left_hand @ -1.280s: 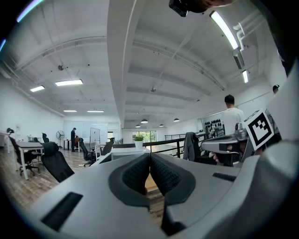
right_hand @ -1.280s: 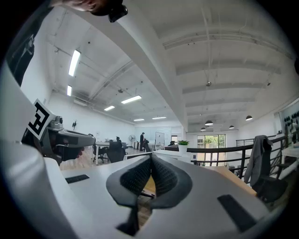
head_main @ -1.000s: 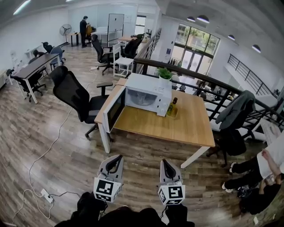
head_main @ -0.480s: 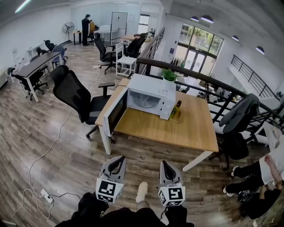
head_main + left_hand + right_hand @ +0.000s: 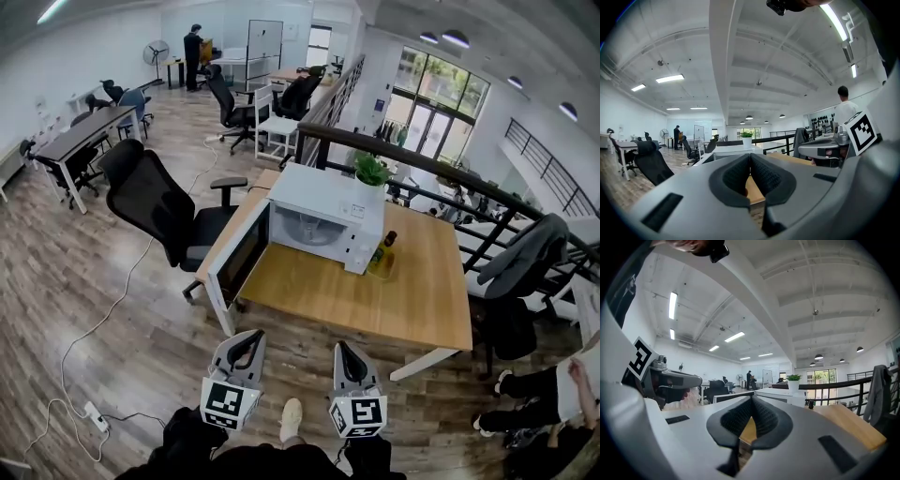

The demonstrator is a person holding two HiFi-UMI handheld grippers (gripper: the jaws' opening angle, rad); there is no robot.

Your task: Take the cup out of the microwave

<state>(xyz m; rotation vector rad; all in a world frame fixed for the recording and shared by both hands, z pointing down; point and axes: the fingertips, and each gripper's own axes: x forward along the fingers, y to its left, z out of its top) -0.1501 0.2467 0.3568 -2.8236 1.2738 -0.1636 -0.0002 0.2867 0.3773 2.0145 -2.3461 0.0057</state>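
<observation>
A white microwave point(image 5: 328, 211) stands on a wooden table point(image 5: 375, 305), and its door point(image 5: 234, 265) hangs wide open to the left. I cannot make out a cup in its pale cavity from here. My left gripper point(image 5: 250, 336) and right gripper point(image 5: 339, 348) are held side by side low in the head view, over the floor, well short of the table. Both point level toward the table with their jaws shut and nothing between them. The left gripper view shows the shut pads point(image 5: 740, 176) with the microwave point(image 5: 729, 151) far beyond them. The right gripper view shows the same microwave point(image 5: 773, 393).
A black office chair point(image 5: 155, 202) stands left of the table beside the open door. A potted plant point(image 5: 371, 169) sits on the microwave and a dark bottle point(image 5: 384, 248) stands to its right. A cable and power strip point(image 5: 97, 413) lie on the floor at the left. A railing point(image 5: 441, 169) runs behind the table.
The table and microwave have come nearer in the head view as the person walks toward them. Both grippers stay shut and side by side. A shoe now shows between them.
</observation>
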